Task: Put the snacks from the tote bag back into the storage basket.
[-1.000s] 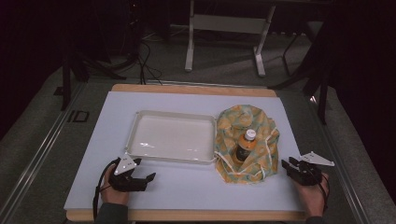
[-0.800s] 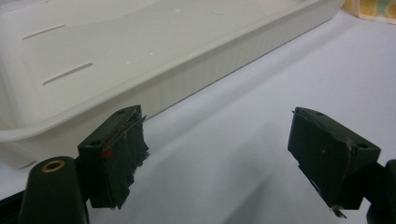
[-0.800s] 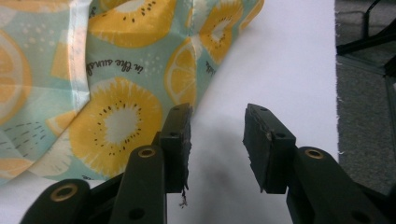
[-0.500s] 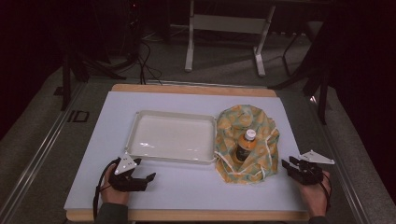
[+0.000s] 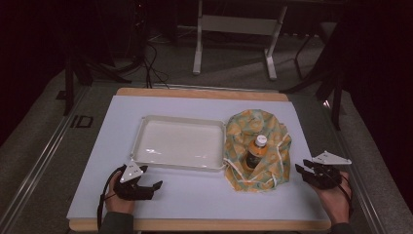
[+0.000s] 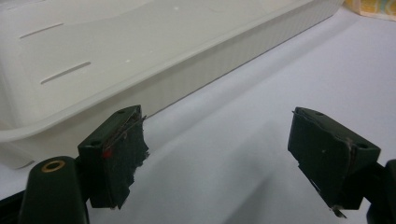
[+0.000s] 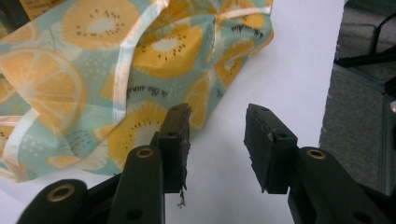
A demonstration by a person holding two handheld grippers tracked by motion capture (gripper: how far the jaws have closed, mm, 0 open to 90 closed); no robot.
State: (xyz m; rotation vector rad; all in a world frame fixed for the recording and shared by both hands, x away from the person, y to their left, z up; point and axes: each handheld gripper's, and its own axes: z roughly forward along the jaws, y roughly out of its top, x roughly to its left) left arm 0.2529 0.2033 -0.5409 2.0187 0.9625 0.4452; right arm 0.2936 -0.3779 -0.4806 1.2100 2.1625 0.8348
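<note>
The left gripper rests on the white table, jaws spread wide, near the smooth, ribbed-walled plastic tray. Right of the tray a bottle stands in a crumpled citrus-print cloth bag — label unreadable. The right gripper lies beside the bag, jaws apart, gripping nothing.

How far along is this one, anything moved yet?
Nothing looks done. The bottle sits on the spread fruit-print cloth and the white tray is empty. In hand: nothing. The left gripper rests open near the tray's front edge, and the right gripper is open beside the cloth, apart from it. All handling of bottle and cloth remains.
</note>
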